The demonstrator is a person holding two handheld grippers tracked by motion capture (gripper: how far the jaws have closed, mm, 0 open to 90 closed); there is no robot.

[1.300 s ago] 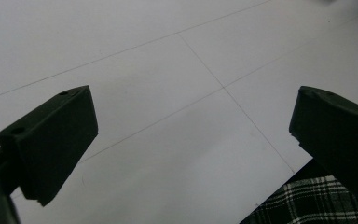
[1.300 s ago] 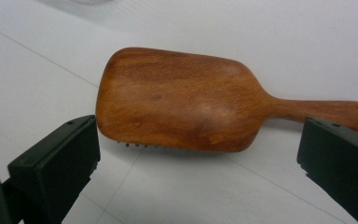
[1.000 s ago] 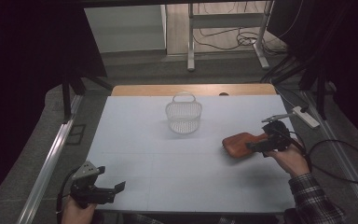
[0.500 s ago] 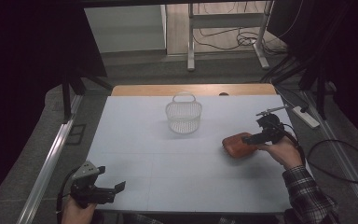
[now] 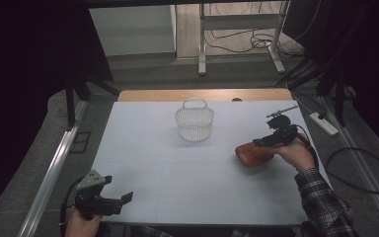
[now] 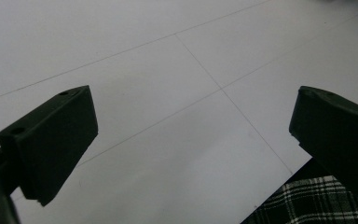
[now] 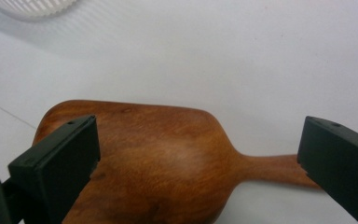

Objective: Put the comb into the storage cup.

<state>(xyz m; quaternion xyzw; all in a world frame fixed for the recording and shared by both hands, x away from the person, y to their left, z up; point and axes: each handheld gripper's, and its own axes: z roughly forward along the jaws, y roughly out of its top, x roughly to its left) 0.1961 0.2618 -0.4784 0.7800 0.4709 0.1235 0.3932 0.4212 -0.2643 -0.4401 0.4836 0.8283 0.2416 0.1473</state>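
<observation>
A brown wooden scoop (image 5: pixel 250 154) with a broad bowl and a short handle lies on the white table (image 5: pixel 177 173), right of centre. My right gripper (image 5: pixel 262 143) hovers just over it, open. In the right gripper view the scoop (image 7: pixel 168 158) lies under and between the wide-apart jaws of the right gripper (image 7: pixel 198 126), handle pointing right; I cannot tell if they touch it. A white slotted basket (image 5: pixel 194 122) with a handle stands upright at the back middle. My left gripper (image 5: pixel 121 200) rests open at the front left corner; the left gripper (image 6: pixel 191 93) has bare table between its fingers.
A wooden strip (image 5: pixel 153 95) runs along the table's far edge. A power strip (image 5: pixel 325 123) and cables lie on the floor to the right. A plaid sleeve (image 6: pixel 317 205) shows at the table's front edge. The basket's rim (image 7: pixel 32 7) is far left of the scoop.
My right gripper has moved left, from beside the scoop's handle end to over the scoop. The scoop has shifted slightly left. The left gripper has stayed still.
</observation>
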